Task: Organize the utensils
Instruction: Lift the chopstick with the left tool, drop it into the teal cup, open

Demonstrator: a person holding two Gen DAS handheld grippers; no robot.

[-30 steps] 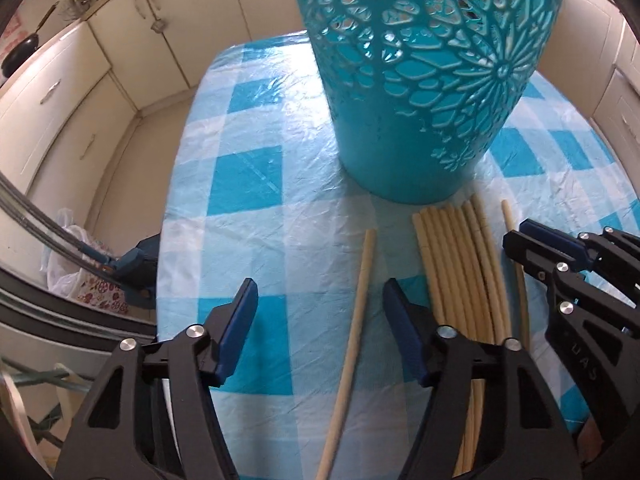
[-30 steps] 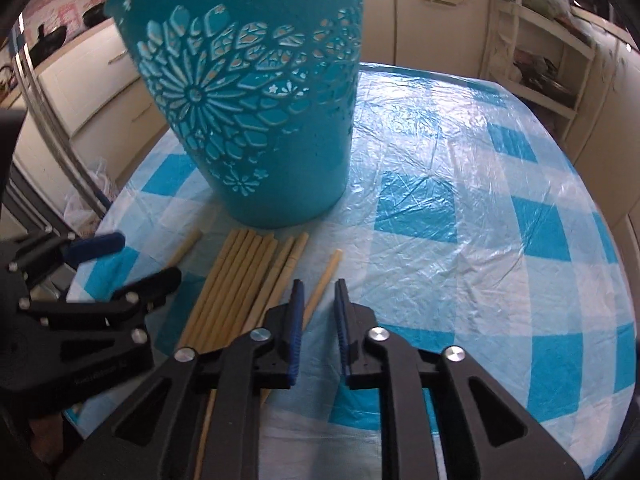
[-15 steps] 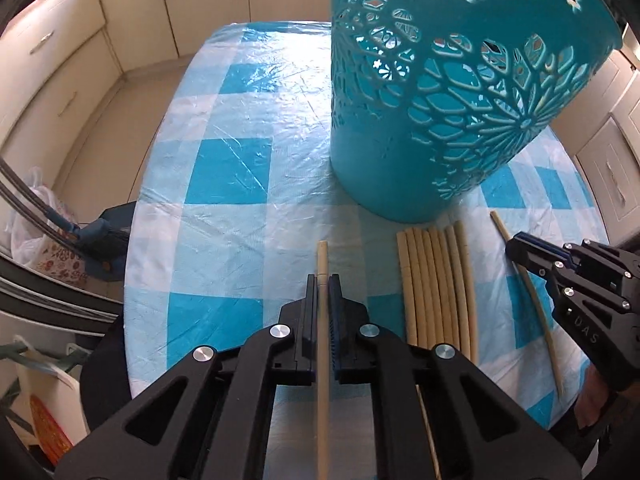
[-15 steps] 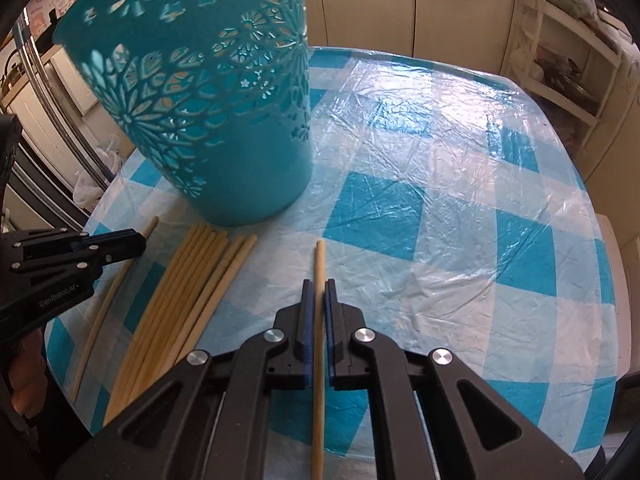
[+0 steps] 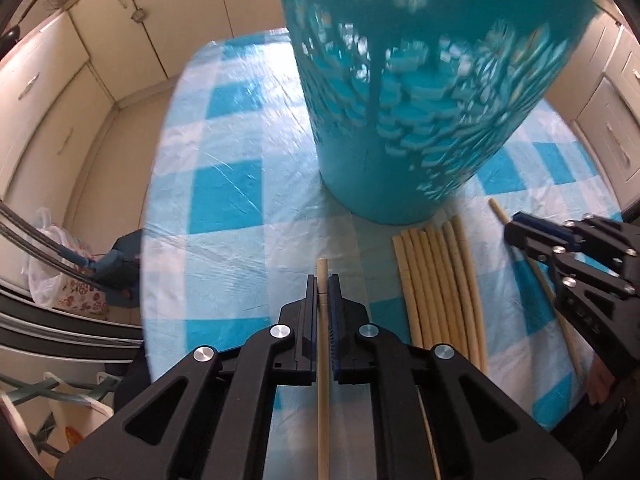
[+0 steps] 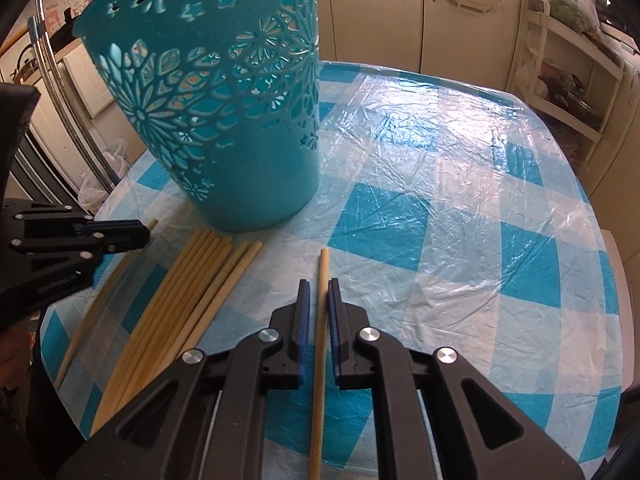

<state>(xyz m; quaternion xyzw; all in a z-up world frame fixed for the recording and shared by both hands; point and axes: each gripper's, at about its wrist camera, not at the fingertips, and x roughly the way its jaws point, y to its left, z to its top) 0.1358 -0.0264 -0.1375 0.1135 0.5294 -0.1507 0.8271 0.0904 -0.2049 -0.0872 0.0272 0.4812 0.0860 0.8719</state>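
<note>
Sticks, about nine in all, and one teal basket (image 6: 224, 120) upright on the checked cloth (image 6: 440, 200). About seven sticks in a bundle (image 5: 436, 280), flat on the cloth, far ends touching or just short of the basket's foot. One more, the left stick (image 5: 322, 400), to the left of the bundle, tip aimed at the basket. Clamped between the pads of the left gripper (image 5: 322, 280), pressed tight on both sides. Last one, the right stick (image 6: 323, 264), to the right of the bundle and near the basket, lined up between the fingers of the right gripper (image 6: 319, 284). Pads a little apart, a narrow gap showing beside the wood, so no firm pinch.
</note>
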